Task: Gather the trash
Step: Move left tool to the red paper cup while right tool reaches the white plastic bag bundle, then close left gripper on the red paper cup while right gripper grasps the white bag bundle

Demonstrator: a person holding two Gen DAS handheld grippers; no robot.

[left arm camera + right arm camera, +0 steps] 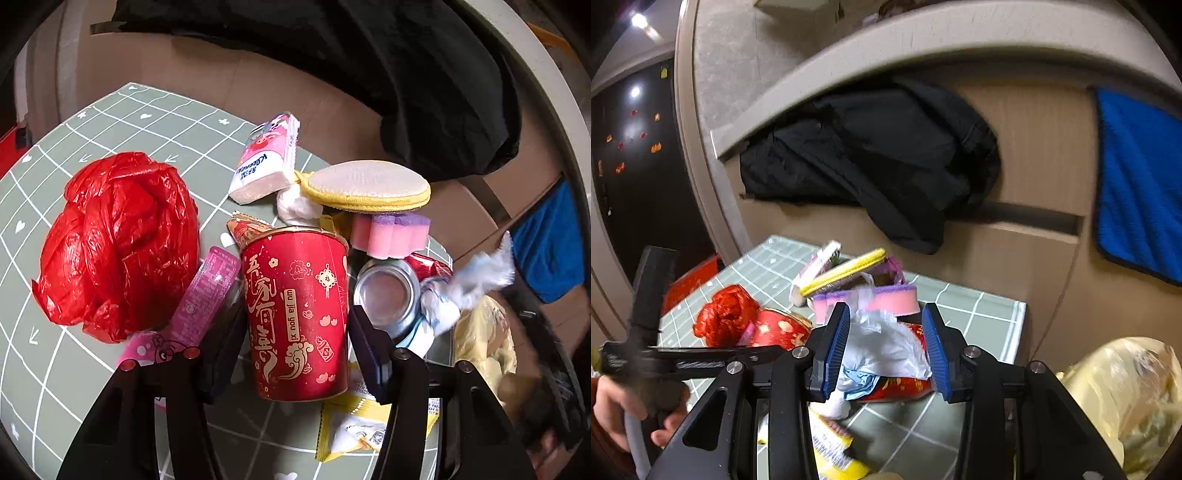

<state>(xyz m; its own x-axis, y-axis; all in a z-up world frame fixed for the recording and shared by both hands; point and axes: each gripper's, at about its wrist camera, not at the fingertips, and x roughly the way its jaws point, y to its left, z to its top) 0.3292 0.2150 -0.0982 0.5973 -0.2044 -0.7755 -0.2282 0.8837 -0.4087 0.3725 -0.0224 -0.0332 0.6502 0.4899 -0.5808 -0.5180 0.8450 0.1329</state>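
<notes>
A red paper cup (295,314) with gold print lies on the green grid mat (55,369), its base toward the camera. My left gripper (295,306) is around it, a pad against each side. In the right wrist view my right gripper (886,347) is shut on a crumpled white and blue wad (882,347), carried above the pile; the same wad (461,288) shows at the right of the left wrist view. Beside the cup are a balled red plastic bag (118,243), a pink wrapper (210,299), a silver can (388,295) and a yellow packet (354,428).
A tissue pack (266,158), a yellow-rimmed pad (369,181) and a pink and purple sponge (388,232) lie at the mat's far side. A pale yellow bag (1126,398) stands off the mat's right edge. Black clothing (886,158) and a blue towel (1137,184) hang behind.
</notes>
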